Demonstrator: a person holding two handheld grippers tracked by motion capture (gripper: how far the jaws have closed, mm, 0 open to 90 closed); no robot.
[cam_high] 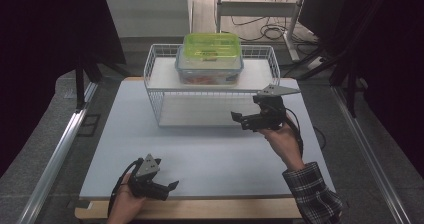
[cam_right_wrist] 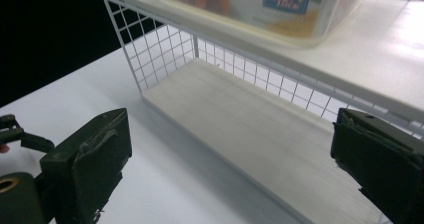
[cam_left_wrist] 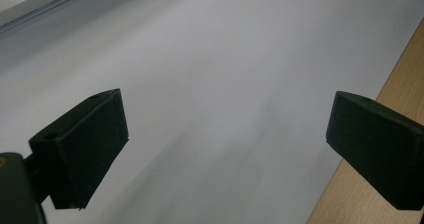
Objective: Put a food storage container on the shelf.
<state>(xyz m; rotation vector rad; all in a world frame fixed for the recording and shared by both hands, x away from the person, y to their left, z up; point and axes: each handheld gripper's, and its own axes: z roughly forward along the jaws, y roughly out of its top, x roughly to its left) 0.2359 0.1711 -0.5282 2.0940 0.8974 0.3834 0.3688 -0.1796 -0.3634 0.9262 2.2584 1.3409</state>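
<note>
High view — lidded container (cam_high: 209,64), contents unclear

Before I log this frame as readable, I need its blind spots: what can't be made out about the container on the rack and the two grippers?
- Food container, high view: contents too small, just reddish shapes through the clear wall.
- Same container, right gripper view: top edge cuts off its lid; label print blurred.
- Wire rack, high view: upper shelf hides the rear of the lower shelf.
- Left gripper and right gripper: jaws stand wide apart, bodies cut off below.
</note>
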